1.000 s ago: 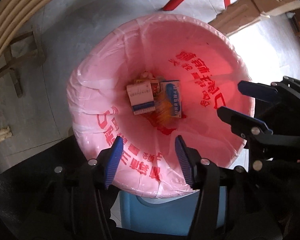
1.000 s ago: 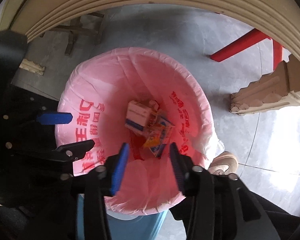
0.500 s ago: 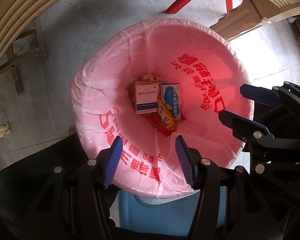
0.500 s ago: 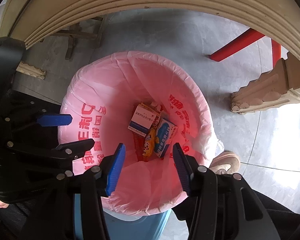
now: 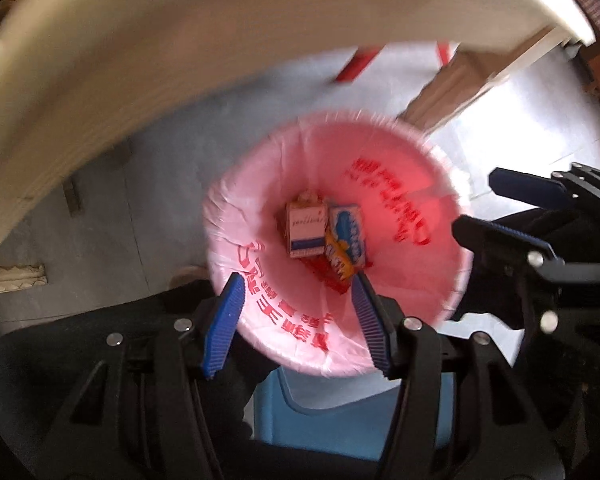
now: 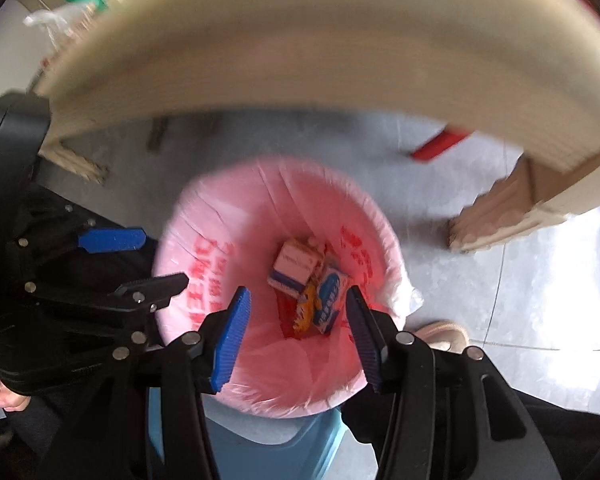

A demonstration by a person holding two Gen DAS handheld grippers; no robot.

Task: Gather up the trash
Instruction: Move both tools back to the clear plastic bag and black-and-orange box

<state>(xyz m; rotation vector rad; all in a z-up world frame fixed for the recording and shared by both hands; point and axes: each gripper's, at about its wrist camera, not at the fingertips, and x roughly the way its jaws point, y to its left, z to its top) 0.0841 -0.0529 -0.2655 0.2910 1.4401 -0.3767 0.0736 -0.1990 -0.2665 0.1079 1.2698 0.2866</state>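
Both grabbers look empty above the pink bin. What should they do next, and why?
Probably lift away toward the table to look for more trash. The left gripper and right gripper are both open and empty, and the boxes already lie at the bottom of the pink bag.

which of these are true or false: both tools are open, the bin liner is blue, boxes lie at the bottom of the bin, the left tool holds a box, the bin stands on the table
1. Both tools are open: true. The left tool and right tool hold nothing.
2. The bin liner is blue: false. The liner is pink with red print.
3. Boxes lie at the bottom: true, a white and blue box beside a blue packet.
4. The left tool holds a box: false, it is empty.
5. The bin stands on the table: false. It stands on the floor, below the table edge.
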